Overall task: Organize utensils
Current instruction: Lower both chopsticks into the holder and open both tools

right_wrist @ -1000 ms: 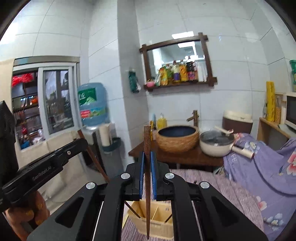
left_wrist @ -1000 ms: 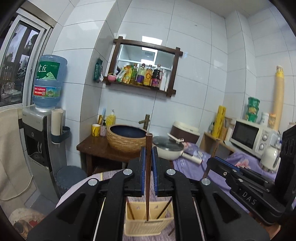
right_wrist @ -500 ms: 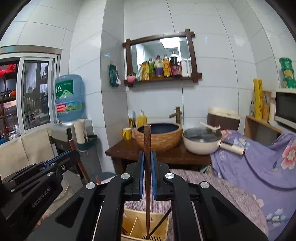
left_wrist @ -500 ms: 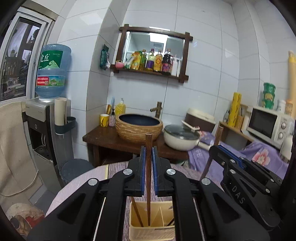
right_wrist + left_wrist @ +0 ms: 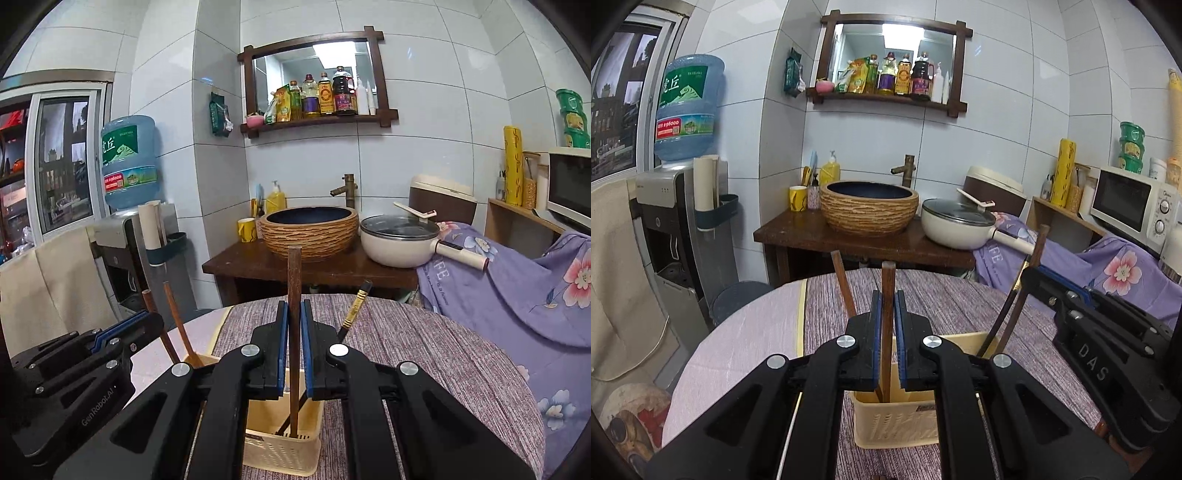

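Low centre of both wrist views, a cream utensil basket (image 5: 897, 417) receives chopsticks. Left gripper (image 5: 887, 343) clamps one wooden chopstick (image 5: 887, 314); right gripper (image 5: 294, 343) clamps another chopstick (image 5: 294, 295). Insertion underway; next, release both. Tips sit deeper in the basket than a second ago.

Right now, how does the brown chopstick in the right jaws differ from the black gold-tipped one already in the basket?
The brown chopstick stands upright, clamped; the black gold-tipped chopstick leans right, unheld. The brown one is plain wood; the black one has a gold-patterned top. Both have their lower ends inside the basket.
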A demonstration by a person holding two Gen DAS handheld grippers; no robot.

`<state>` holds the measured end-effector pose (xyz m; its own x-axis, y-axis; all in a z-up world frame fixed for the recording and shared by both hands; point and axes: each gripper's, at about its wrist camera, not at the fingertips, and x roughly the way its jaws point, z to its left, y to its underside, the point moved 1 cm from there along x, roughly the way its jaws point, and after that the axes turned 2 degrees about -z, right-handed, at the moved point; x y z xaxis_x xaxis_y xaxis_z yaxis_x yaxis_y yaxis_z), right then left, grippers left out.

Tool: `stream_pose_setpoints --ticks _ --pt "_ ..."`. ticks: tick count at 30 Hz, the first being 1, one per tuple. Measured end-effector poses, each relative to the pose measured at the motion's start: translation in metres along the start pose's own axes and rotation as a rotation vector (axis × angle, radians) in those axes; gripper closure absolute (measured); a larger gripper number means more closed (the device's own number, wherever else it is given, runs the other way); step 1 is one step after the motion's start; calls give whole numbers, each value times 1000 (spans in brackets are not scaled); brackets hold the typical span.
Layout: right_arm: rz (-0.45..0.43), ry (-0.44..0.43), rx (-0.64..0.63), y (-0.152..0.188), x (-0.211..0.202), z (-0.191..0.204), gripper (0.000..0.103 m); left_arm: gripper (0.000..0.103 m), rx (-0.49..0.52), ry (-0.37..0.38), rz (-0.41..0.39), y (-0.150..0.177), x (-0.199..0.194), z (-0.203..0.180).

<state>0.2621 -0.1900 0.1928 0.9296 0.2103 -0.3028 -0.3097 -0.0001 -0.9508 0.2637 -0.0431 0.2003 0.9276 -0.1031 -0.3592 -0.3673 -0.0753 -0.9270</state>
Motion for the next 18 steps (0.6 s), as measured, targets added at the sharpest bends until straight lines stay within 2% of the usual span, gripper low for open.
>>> stream_pose_setpoints --ticks 3,4,5,7,8,10,11,13,14,15,18 --pt "6 -12 6 0 -2 -1 95 96 -7 2 10 7 3 2" --pt "9 -24 6 0 -2 0 90 96 -8 2 11 8 3 2" --pt "11 -31 2 0 -3 0 79 96 -9 -1 7 8 2 3" --pt "-20 -9 -22 -1 -11 3 66 96 -6 8 7 10 -2 4" --pt "-28 -6 -33 0 -15 3 62 96 -1 13 8 9 -4 3" --pt "-34 -7 -40 0 -22 3 61 96 17 24 8 11 -11 2" --pt "-30 -6 -31 1 -26 1 56 95 24 28 5 13 -16 1" --pt "-22 -6 -11 4 -35 -4 52 81 34 43 2 16 -26 2" --pt "-12 -3 -12 6 -40 -5 51 56 34 41 -2 18 -32 4" --pt "-3 2 -13 9 -45 -7 50 35 23 30 -17 20 -40 8" --pt "42 28 -23 23 -58 -11 45 30 -7 27 -36 29 -60 20"
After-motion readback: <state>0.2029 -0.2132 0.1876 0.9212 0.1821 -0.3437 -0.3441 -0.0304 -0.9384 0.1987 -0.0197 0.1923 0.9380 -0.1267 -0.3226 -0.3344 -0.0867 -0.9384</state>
